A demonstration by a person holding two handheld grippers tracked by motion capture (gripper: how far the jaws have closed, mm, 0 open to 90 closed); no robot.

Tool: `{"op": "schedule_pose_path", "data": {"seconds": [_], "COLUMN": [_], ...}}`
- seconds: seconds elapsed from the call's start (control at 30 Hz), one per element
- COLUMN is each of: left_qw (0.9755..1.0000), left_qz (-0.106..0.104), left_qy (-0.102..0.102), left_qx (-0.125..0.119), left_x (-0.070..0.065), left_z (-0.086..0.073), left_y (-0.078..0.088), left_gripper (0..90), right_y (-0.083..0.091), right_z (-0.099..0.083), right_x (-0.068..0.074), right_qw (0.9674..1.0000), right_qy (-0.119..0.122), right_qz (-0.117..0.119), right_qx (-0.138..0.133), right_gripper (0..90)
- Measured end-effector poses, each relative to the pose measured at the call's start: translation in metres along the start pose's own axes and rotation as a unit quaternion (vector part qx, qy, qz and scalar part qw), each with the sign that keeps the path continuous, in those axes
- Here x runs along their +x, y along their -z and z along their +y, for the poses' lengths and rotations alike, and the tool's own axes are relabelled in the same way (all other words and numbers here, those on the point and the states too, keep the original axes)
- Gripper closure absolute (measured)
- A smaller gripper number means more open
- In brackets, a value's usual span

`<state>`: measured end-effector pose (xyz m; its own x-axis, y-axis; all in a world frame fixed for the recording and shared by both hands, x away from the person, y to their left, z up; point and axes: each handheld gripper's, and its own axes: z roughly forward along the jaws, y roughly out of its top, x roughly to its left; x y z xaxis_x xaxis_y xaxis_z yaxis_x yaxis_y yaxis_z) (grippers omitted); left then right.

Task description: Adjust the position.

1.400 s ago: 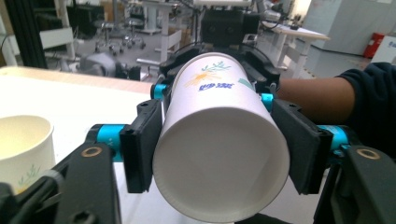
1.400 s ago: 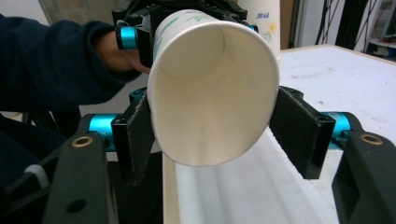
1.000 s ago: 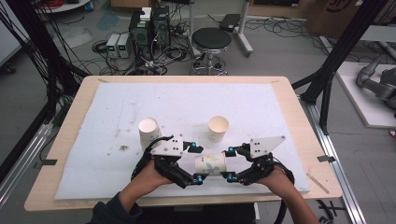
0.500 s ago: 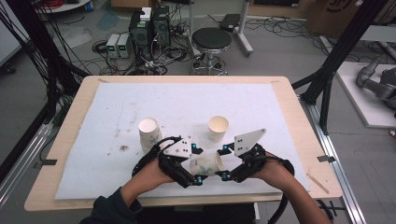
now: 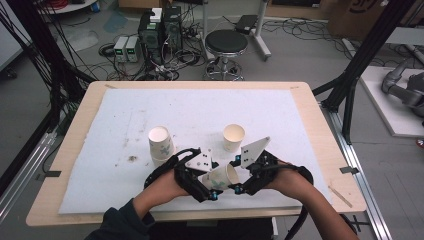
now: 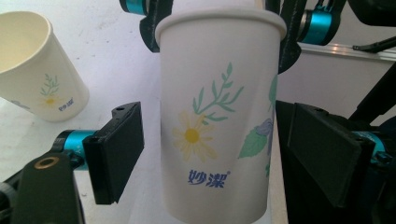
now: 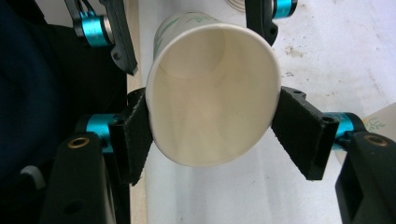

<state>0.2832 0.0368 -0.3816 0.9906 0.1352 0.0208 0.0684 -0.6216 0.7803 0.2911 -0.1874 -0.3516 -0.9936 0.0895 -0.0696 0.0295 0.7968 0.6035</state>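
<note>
My right gripper [image 7: 212, 130] pinches the rim of a white paper cup with a printed daisy [image 5: 219, 176] — squeezed oval, tipped on its side just in front of the plain cream paper cup [image 5: 233, 136]. My left gripper [image 6: 215, 149] brackets its base — jaws have just been closing, pads not touching.

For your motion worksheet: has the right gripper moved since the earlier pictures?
Yes. The right gripper has shifted left and tilted, its plate now nearer the standing cup.
</note>
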Motion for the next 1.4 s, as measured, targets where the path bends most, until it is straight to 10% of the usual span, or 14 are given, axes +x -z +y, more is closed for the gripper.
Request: {"op": "schedule_pose_path", "data": {"seconds": [1.0, 1.23, 1.4], "left_qw": [0.9993, 0.9992, 0.9983], "left_qz": [-0.02, -0.019, -0.009], "left_qy": [0.017, 0.035, 0.052], "left_qx": [0.028, 0.004, -0.023], "left_x": [0.002, 0.003, 0.004], "left_z": [-0.002, -0.007, -0.015], "left_y": [-0.012, -0.011, -0.008], "left_gripper": [35.7, 34.8, 33.9], "right_y": [-0.007, -0.006, 0.005], "right_z": [0.012, 0.005, -0.008], "right_x": [0.0, -0.003, -0.009], "right_qw": [0.999, 0.9995, 0.9931], "right_qy": [0.02, -0.016, -0.06], "right_qz": [0.008, 0.021, 0.026], "right_qx": [0.04, -0.019, -0.098], "right_gripper": [31.9, 22.6, 21.1]}}
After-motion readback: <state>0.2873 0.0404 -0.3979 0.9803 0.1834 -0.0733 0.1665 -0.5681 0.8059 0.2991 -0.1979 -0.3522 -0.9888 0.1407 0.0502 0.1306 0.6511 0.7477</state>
